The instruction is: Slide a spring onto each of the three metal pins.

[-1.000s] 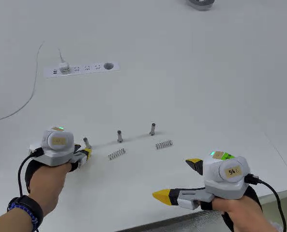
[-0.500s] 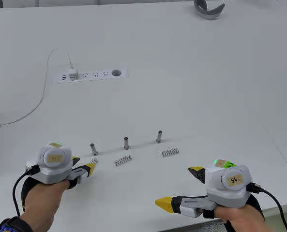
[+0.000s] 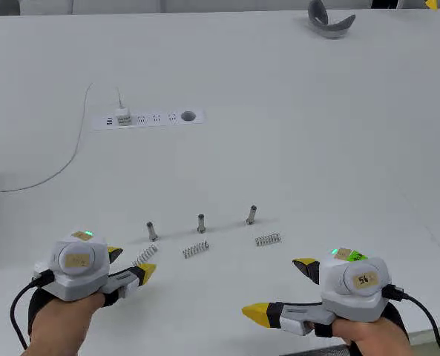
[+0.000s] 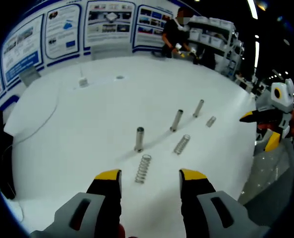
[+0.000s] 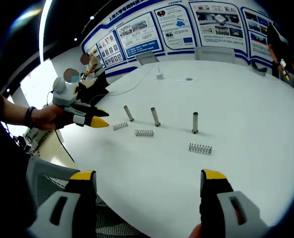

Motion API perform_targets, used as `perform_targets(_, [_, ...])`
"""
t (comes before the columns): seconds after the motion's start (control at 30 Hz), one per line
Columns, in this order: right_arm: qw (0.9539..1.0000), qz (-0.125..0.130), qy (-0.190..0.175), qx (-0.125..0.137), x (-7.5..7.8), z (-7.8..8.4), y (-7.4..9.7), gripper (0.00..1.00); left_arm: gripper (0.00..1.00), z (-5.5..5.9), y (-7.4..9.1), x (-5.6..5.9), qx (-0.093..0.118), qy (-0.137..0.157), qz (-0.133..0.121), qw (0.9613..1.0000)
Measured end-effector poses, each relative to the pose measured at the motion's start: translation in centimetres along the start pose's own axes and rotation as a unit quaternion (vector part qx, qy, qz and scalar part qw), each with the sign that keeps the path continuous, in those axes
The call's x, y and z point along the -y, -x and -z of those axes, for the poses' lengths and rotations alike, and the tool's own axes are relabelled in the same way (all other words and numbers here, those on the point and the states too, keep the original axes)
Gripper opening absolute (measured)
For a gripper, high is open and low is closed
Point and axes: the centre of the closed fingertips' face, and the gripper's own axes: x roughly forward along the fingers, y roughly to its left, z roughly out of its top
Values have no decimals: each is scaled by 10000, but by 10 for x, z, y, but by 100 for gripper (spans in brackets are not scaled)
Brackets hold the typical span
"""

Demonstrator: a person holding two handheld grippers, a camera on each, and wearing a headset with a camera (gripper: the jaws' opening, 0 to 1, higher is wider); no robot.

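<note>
Ahead of the left hand-held gripper [image 3: 130, 262], jaws parted, lies a spring [image 4: 144, 168]. Pinched off-centre, it may squirt away.

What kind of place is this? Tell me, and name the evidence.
Probably a lab or demo hall: a big white workbench, printed posters along the wall, and storage shelves behind.

Table [image 3: 316, 148]: plain white, no pattern.
Pins [image 3: 201, 222]: dull grey metal.
Springs [image 3: 195, 251]: bright silver coils.
Left gripper [image 3: 130, 262]: pale grey body, black jaws tipped yellow, green light, tan sticker.
Right gripper [image 3: 277, 288]: the same grey, black and yellow; green light.
Power strip [image 3: 149, 119]: white.
Wall posters [image 5: 151, 39]: blue and white.
</note>
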Motion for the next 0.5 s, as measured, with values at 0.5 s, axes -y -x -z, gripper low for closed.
perform_targets(0.5, [10000, 1, 45, 5, 0, -1, -5, 88, 63, 4, 22, 15, 94, -43, 262, 9996])
